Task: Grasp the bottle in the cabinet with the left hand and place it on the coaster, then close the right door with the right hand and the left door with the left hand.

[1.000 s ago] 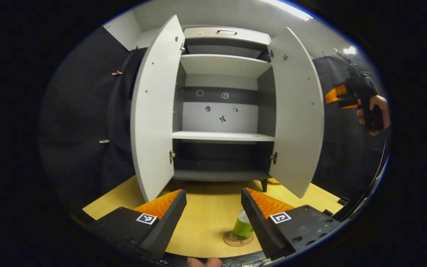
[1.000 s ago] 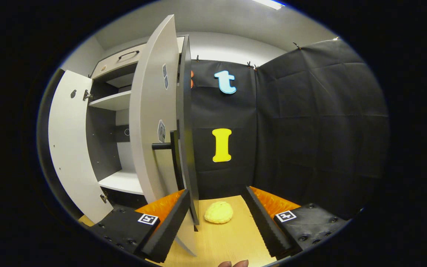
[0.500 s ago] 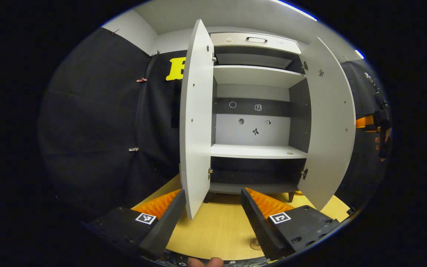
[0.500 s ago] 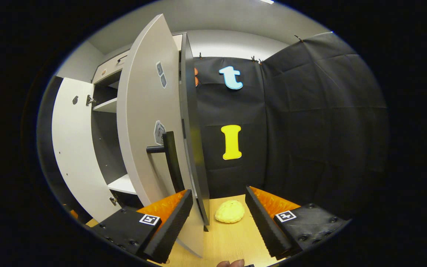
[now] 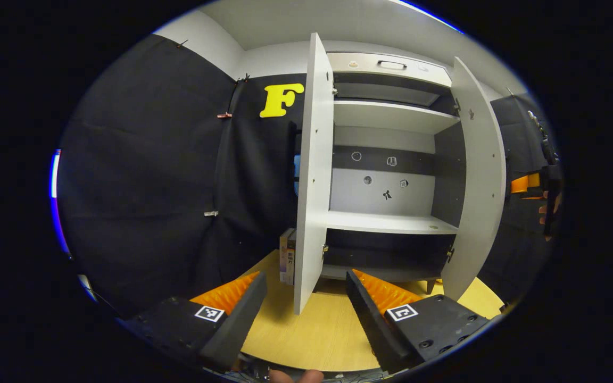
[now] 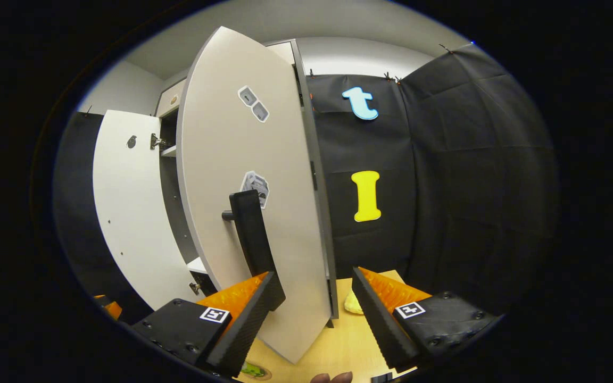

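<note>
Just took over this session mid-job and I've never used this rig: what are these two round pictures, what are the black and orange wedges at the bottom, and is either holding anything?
Each picture comes from a camera riding on a hand-held two-finger gripper. The wedges are that gripper's own fingers. The left gripper stands open and empty, facing the cabinet's left door, edge-on, with bare shelves behind it and a small box beside it on the wooden tabletop. The right gripper is open too, right at the right door beside its black handle, holding nothing. A yellow lump peeks past that door. At the lower edge, part of something green shows, probably the bottle on its coaster.
</note>
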A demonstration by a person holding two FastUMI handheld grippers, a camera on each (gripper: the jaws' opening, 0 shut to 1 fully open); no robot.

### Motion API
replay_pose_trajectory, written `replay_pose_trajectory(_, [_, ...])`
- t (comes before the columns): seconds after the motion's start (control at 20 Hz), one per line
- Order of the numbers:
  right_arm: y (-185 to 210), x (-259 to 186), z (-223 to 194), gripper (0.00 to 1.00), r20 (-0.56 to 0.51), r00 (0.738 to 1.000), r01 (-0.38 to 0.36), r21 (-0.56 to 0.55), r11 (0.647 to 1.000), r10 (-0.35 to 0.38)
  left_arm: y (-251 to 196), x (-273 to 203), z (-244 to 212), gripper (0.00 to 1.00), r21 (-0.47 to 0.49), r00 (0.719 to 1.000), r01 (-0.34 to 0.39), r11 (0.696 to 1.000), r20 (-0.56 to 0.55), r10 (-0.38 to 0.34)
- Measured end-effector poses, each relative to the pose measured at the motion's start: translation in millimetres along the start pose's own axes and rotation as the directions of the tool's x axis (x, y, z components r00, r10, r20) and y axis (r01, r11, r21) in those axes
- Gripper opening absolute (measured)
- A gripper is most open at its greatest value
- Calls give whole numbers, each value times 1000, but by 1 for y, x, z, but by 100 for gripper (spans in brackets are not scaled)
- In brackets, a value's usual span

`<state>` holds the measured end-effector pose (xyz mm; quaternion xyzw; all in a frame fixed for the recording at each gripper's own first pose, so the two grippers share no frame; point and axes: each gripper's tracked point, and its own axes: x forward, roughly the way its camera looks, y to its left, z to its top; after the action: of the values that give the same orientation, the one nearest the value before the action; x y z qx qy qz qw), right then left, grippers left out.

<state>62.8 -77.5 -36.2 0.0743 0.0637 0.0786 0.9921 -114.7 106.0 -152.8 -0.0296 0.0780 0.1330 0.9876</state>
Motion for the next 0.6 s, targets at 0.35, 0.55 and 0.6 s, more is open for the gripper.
replay_pose_trajectory(0.35, [59, 31, -10, 97, 13, 996, -91, 5, 996, 91, 25, -1, 5, 95, 12, 1000, -26, 1000, -8, 26])
replay_pose_trajectory(0.55, [93, 56, -14, 97, 27, 992, -123, 5, 992, 123, 42, 0, 10, 95, -16, 999, -41, 999, -9, 41])
replay_pose_trajectory(0.6, [97, 61, -15, 97, 33, 992, -124, 1, 992, 124, 47, -1, 10, 95, -26, 999, -46, 999, -12, 46])
